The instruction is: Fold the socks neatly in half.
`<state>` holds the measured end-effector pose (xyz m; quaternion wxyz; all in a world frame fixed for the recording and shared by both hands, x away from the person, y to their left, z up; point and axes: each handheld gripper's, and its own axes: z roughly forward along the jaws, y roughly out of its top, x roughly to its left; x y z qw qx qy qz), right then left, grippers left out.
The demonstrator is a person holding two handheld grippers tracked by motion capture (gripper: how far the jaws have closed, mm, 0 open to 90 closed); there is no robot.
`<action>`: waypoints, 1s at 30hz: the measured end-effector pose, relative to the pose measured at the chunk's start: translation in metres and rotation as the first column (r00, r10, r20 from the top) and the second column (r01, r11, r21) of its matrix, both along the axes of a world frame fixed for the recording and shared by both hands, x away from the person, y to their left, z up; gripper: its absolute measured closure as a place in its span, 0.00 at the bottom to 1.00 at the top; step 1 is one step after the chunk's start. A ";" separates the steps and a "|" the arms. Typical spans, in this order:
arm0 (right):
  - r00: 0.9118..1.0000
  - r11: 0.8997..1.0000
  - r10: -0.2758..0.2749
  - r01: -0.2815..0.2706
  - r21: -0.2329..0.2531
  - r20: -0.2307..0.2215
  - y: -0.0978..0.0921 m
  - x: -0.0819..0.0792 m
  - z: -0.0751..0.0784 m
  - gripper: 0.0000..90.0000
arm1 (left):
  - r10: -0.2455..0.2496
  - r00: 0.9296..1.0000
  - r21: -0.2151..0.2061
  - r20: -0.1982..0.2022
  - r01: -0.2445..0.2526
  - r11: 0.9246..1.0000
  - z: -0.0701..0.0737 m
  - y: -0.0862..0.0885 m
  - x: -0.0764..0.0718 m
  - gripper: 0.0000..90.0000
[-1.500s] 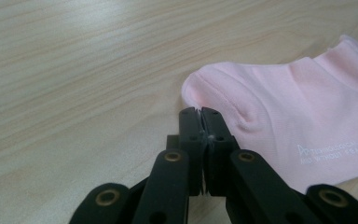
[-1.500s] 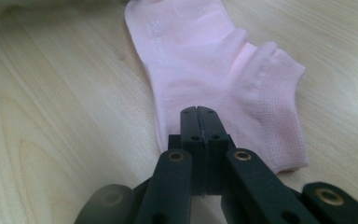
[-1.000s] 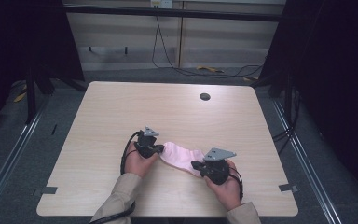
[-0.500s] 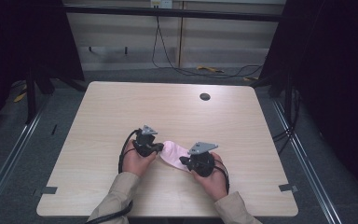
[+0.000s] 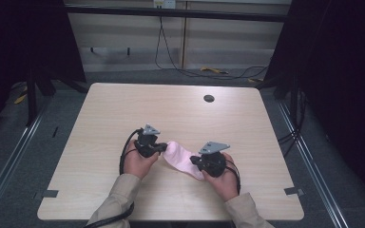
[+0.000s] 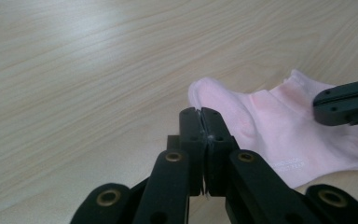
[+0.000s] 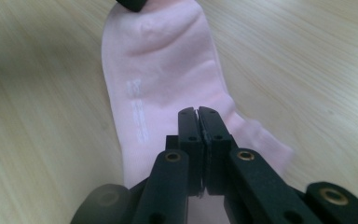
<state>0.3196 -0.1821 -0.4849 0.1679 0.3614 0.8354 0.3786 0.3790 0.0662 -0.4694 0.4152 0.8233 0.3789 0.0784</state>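
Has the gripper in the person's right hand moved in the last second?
Yes. The right gripper swung in toward the left gripper, then back out toward the table's right edge, roughly where it began, over the pink sock.

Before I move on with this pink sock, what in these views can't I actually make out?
- Left gripper: its jaws stand shut, but its own view doesn't settle whether sock fabric is pinched.
- Right gripper: likewise; its closed jaws hide the cloth beneath.
- Print on the sock: too small and blurred to read in both gripper views.
- High view: the sock's ends are covered by both grippers.
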 end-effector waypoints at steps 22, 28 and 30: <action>0.998 0.997 -0.028 0.024 -0.077 -0.048 -0.037 -0.030 -0.007 1.00 | -0.054 0.998 0.001 0.022 0.054 0.999 0.026 -0.016 -0.008 0.99; 0.998 0.997 -0.032 0.029 -0.071 -0.047 -0.034 -0.030 -0.008 1.00 | -0.067 0.998 0.004 0.021 0.067 0.998 0.029 -0.021 -0.010 0.99; 0.999 0.997 -0.031 0.028 -0.070 -0.044 -0.034 -0.030 -0.008 1.00 | -0.073 0.997 0.005 0.023 0.073 0.997 0.030 -0.023 -0.010 0.99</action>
